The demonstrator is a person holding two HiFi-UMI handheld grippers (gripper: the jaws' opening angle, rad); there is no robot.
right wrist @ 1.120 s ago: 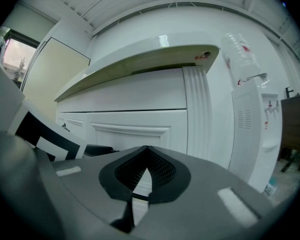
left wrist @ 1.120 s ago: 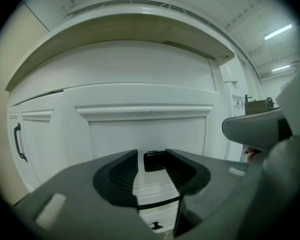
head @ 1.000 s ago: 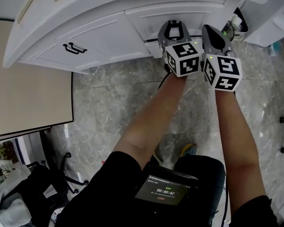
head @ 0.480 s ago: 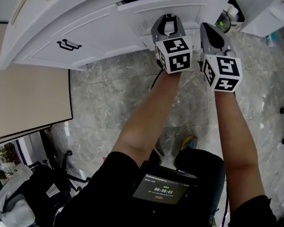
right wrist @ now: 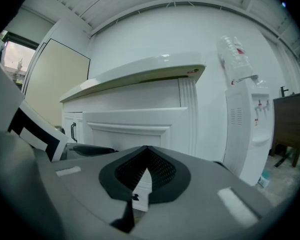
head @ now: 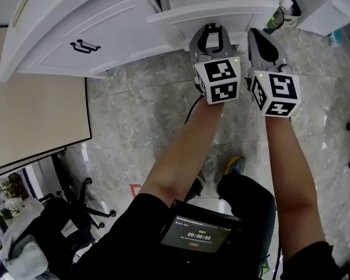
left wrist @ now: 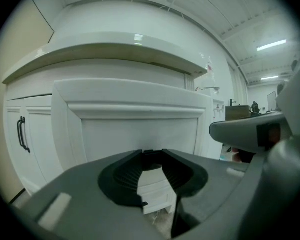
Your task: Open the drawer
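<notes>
The white drawer [head: 213, 11] of the curved cabinet stands pulled out a little, its inside showing above the front panel. My left gripper [head: 209, 30] is at the middle of that front panel, shut on the small dark drawer handle [left wrist: 151, 154] that sits between the jaw tips. In the left gripper view the drawer front [left wrist: 140, 126] fills the middle. Just to its right, my right gripper [head: 259, 37] hangs shut with nothing in it, near the drawer's right end. The right gripper view shows its jaws [right wrist: 146, 150] meeting in front of the drawer front [right wrist: 135, 129].
A cabinet door with a black handle [head: 84, 45] is left of the drawer. A beige panel [head: 35, 109] stands at the left, a white water dispenser [right wrist: 247, 129] to the right, a bin [head: 287, 9] at the top right. Grey marble floor [head: 140, 109] lies below, with a chair base [head: 84, 206].
The drawer has slid out toward me with my left gripper drawing back on its handle. The right gripper has stayed beside it, shut.
</notes>
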